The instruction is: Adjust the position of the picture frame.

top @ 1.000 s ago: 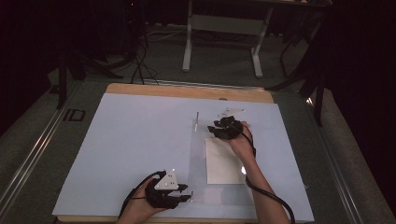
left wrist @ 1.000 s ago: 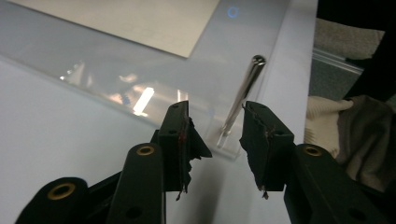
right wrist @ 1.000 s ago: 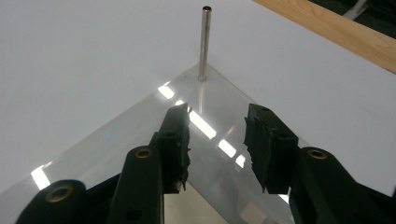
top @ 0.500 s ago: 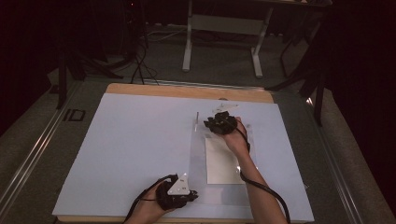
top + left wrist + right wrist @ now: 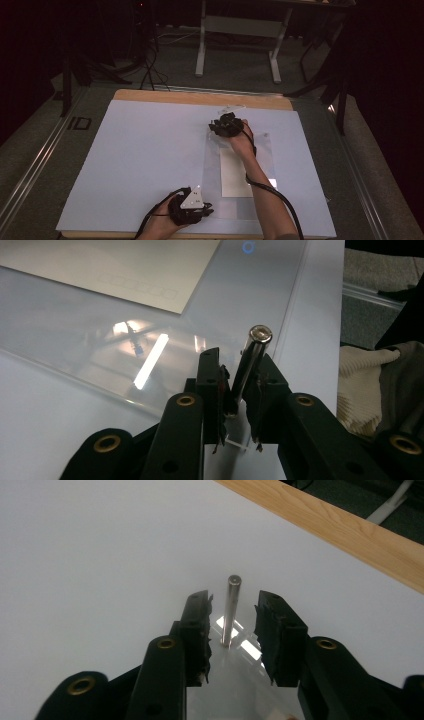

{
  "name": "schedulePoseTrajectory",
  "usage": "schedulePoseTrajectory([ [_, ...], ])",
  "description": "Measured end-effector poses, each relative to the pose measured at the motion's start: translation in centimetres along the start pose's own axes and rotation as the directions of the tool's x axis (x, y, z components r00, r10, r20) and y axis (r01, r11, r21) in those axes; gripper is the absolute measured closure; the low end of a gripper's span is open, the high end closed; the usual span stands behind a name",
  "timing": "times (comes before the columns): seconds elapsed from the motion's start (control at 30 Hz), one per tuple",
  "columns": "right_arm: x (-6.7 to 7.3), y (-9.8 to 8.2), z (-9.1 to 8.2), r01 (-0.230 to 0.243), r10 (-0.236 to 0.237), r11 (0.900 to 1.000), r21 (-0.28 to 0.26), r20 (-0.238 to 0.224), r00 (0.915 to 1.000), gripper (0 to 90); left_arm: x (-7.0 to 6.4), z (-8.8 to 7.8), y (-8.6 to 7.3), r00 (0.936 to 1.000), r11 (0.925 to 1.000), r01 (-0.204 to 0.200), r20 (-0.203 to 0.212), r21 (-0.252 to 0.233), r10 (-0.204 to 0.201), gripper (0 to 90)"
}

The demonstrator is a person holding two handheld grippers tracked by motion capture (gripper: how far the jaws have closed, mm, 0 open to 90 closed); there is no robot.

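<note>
A clear plastic sheet [image 5: 262,150] lies flat on the white board over a sheet of paper [image 5: 235,172]. Short metal pins stand at its corners. At the near left corner, my left gripper [image 5: 206,210] [image 5: 240,365] has its pads on either side of one pin [image 5: 254,357], which leans between them. Its jaws have just been opening a little, and the pads still touch the pin. At the far left corner, my right gripper [image 5: 220,126] [image 5: 232,611] straddles another upright pin [image 5: 231,607] with a gap on both sides. Its jaws have just been opening.
The white board [image 5: 145,160] covers most of the wooden table [image 5: 200,96]. A cream sleeve [image 5: 367,380] lies at the right of the left gripper view. Dark floor, table legs and cables lie beyond the far edge.
The right hand has moved left along the far edge of the clear sheet, to its far left corner. The left hand has hardly shifted.
</note>
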State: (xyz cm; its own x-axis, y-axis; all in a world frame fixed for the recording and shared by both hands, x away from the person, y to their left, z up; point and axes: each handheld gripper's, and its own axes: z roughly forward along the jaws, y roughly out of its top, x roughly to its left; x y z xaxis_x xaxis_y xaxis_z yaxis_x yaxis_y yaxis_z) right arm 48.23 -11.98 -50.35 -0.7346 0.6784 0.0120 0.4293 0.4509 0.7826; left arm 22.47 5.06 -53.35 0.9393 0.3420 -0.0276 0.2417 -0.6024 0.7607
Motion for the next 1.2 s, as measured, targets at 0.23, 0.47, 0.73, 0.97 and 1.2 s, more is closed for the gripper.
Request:
schedulePoseTrajectory([
  [0.23,-0.5,0.0,0.8,-0.025,0.025,1.000,-0.015,0.002,0.9997,65.5,0.0,0.1,0.0,0.9999,1.0000,0.006,-0.012,-0.006,-0.006,81.0],
  [0.47,-0.4,-0.1,2.4,-0.039,0.039,0.999,0.018,0.009,0.9992,71.7,-0.1,0.2,-0.1,0.9998,0.9999,0.010,-0.019,-0.013,-0.010,81.0],
  [0.73,0.2,-0.3,3.0,-0.008,0.007,1.000,0.005,0.018,0.9998,84.7,-0.3,0.3,-0.1,0.9992,0.9999,0.005,-0.039,-0.016,-0.005,82.7],
  [0.97,0.5,-0.3,3.0,0.003,-0.003,1.000,0.002,0.046,0.9990,85.2,-0.2,0.0,0.0,0.9984,0.9986,0.032,-0.046,-0.043,-0.034,84.0],
  [1.2,0.2,0.5,2.0,0.016,-0.015,1.000,-0.019,0.075,0.9971,84.2,0.0,-1.4,0.1,0.9947,0.9933,0.054,-0.082,-0.102,-0.062,84.0],
])
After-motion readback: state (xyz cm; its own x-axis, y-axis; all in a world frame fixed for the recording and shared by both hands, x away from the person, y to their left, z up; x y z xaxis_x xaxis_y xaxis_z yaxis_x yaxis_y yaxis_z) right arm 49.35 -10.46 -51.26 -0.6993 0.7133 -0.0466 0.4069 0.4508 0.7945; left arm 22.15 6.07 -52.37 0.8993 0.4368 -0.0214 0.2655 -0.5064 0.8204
